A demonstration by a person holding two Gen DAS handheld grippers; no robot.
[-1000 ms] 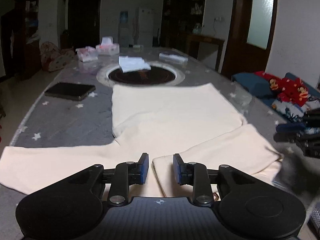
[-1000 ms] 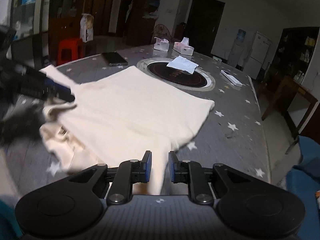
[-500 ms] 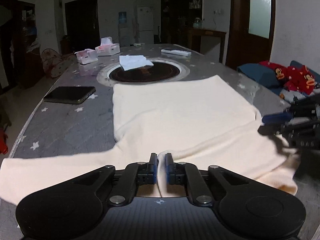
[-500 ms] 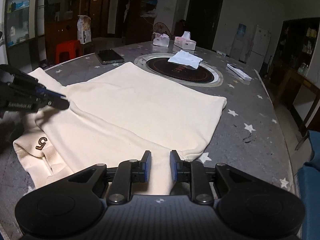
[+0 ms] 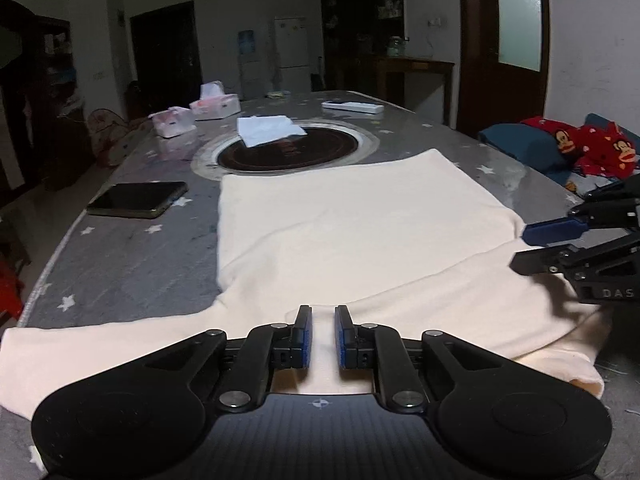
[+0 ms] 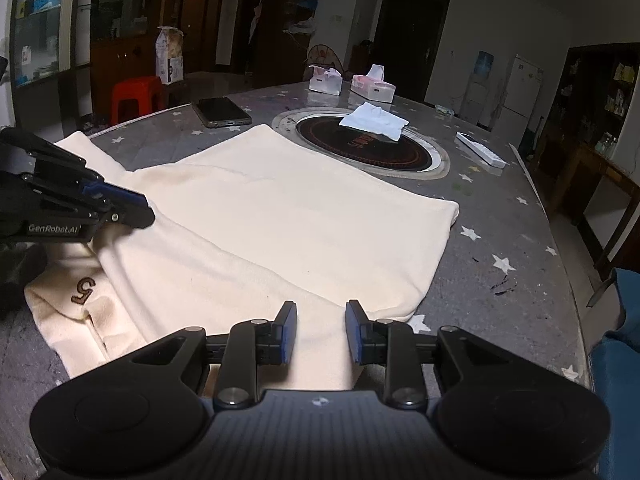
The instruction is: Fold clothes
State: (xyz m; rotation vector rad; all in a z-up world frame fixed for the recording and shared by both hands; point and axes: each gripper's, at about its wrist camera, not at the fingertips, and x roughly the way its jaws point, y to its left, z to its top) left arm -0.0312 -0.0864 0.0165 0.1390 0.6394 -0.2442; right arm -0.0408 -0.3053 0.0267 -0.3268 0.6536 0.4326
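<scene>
Cream knit garment (image 5: 360, 240) lies flat on grey starred tabletop (image 5: 120, 268), one sleeve folded across; left tool (image 5: 319, 338) straddles fabric w/ jaws slightly parted; right tool (image 6: 321, 332) released over sleeve edge.

Cream garment (image 5: 352, 232) spread flat on the tabletop (image 5: 132, 264)

One sleeve folded across its body, the other outstretched; a brown mark, possibly "5", near the collar.

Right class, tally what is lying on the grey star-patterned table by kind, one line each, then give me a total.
Cream garment: 1
Phone: 1
Tissue boxes: 2
Loose white tissue: 1
White remote: 1
Total: 6
</scene>
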